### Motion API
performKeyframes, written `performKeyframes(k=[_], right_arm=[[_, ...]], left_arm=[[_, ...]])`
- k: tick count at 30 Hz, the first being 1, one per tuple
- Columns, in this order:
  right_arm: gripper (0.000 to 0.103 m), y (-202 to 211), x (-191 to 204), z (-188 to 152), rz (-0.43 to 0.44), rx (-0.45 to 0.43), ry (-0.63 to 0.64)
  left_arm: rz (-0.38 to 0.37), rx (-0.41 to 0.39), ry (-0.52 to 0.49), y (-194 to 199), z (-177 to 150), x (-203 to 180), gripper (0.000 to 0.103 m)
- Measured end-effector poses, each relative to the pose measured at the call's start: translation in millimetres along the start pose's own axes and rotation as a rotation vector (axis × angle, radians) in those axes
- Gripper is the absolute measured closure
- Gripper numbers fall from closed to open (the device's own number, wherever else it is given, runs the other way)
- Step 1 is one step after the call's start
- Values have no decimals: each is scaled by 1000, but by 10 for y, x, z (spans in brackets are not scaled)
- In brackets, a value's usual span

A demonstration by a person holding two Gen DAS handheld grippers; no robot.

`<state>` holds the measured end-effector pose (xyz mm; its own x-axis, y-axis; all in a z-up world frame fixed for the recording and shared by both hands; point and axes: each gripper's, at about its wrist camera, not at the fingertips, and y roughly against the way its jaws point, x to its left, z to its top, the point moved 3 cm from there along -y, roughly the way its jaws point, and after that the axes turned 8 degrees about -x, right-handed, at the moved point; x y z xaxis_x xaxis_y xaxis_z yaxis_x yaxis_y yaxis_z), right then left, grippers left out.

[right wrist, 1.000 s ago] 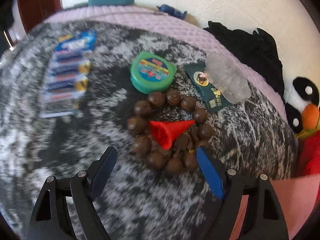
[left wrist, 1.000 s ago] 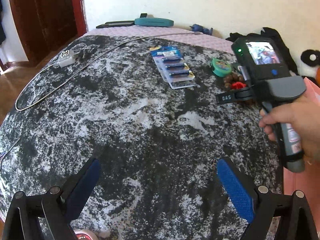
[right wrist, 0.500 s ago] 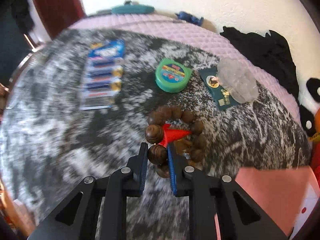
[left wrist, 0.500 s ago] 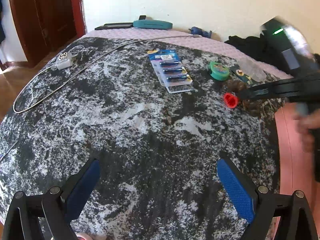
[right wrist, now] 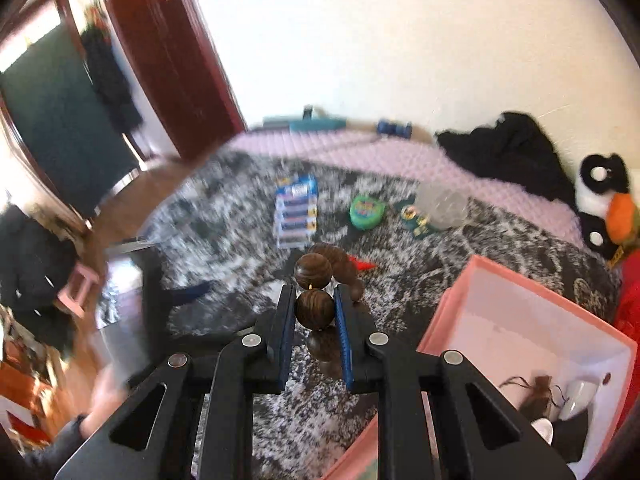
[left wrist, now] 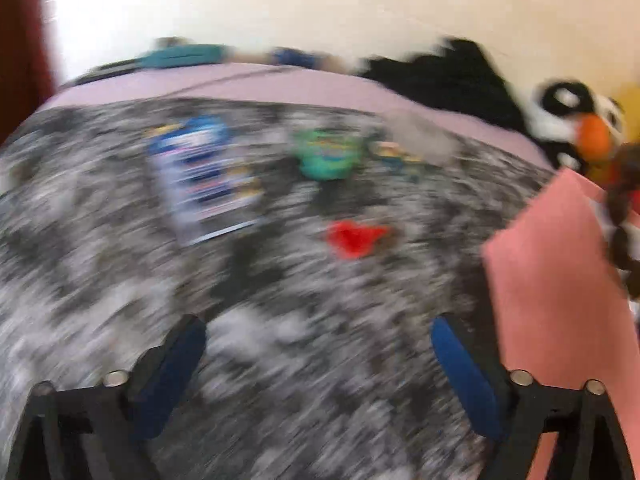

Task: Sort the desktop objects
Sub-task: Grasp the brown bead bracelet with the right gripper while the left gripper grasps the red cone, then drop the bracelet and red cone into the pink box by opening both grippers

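My right gripper (right wrist: 315, 305) is shut on a brown wooden bead bracelet (right wrist: 316, 270) and holds it in the air above the speckled table (right wrist: 224, 236); the beads hang at the right edge of the blurred left wrist view (left wrist: 620, 216). A red cone (left wrist: 354, 237) lies on the table (left wrist: 120, 264), also seen behind the beads (right wrist: 362, 265). A battery pack (right wrist: 297, 212), a green round tin (right wrist: 366, 211), a dark packet (right wrist: 414, 218) and a clear plastic lump (right wrist: 442, 204) lie farther back. My left gripper (left wrist: 318, 364) is open and empty above the near table.
A pink box (right wrist: 520, 332) stands at the table's right, holding a small brown pouch (right wrist: 538, 394) and white items; its wall shows in the left wrist view (left wrist: 560, 280). A plush penguin (right wrist: 604, 204) and black cloth (right wrist: 508, 148) lie at the back right.
My right gripper has lifted the bracelet off the table and drawn back toward the pink box; the red cone stayed on the table. My left gripper has swung to the right, blurring its view.
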<state>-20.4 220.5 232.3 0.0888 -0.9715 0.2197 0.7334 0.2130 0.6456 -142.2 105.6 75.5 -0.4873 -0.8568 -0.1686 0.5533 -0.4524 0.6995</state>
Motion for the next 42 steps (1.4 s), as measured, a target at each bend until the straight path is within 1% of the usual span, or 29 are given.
performKeyframes(k=[1, 2, 3, 4, 8, 9, 11, 12, 13, 14, 15, 16, 17, 20, 21, 25, 28, 31, 33, 34, 37, 39, 42], right_arm=[[83, 67, -71, -33, 0, -6, -8], [83, 135, -141, -67, -1, -12, -17], [83, 202, -212, -100, -1, -18, -25], [83, 270, -282, -133, -1, -24, -34], [83, 539, -565, -267, -3, -47, -67], [83, 607, -635, -300, -3, -53, -76], [83, 742, -777, -367, -4, -65, -93], [83, 809, -847, -400, -4, -71, -101], [83, 877, -918, -433, -4, -77, -109], [83, 945, -989, -466, -5, -83, -118], [83, 1012, -1059, -500, -5, -88, -126], [83, 1080, -1130, -533, -5, -94, -135], [83, 1121, -1189, -575, -6, -96, -144], [83, 1058, -1240, -668, -2, -84, -164], [83, 1040, -1237, -685, -1, -83, -168], [83, 1049, -1198, -732, -4, -87, -169], [83, 1218, -1143, -716, -27, -115, -150], [83, 1456, -1106, -675, -62, -157, -127], [83, 1615, -1081, -648, -85, -185, -111], [83, 1702, -1075, -639, -96, -199, -104], [83, 1920, -1106, -640, -127, -227, -102], [83, 2068, -1150, -658, -166, -247, -98], [83, 2223, -1253, -709, -214, -266, -104]], left_arm=[[-16, 9, -48, -108, 40, -81, 12], [-36, 29, -134, -289, 57, -163, 12], [-47, 58, -190, -444, 55, -211, 12], [-55, 83, -219, -559, 55, -232, 13], [-35, 152, -293, -1045, 87, -262, 15], [-48, 163, -290, -1144, 92, -247, 15], [-60, 182, -276, -1281, 62, -202, 30], [-59, 161, -266, -1283, 65, -180, 33], [-59, 141, -257, -1284, 69, -158, 46], [-58, 121, -247, -1285, 73, -135, 57], [-62, 112, -226, -1272, 89, -96, 71], [-79, 110, -194, -1250, 108, -53, 72], [-84, 102, -189, -1215, 106, -47, 72], [-83, 65, -235, -1053, 81, -111, 72], [-94, 50, -247, -972, 84, -150, 72], [-118, -40, -283, -488, 208, -391, 72], [-153, -133, -311, 110, 372, -712, 72], [-198, -200, -353, 629, 500, -1050, 72], [-223, -238, -391, 1001, 518, -1339, 71], [-239, -251, -403, 1124, 535, -1449, 71], [-288, -266, -426, 1447, 553, -1800, 71], [-295, -257, -460, 1579, 510, -2059, 71], [-291, -220, -489, 1586, 407, -2385, 69]])
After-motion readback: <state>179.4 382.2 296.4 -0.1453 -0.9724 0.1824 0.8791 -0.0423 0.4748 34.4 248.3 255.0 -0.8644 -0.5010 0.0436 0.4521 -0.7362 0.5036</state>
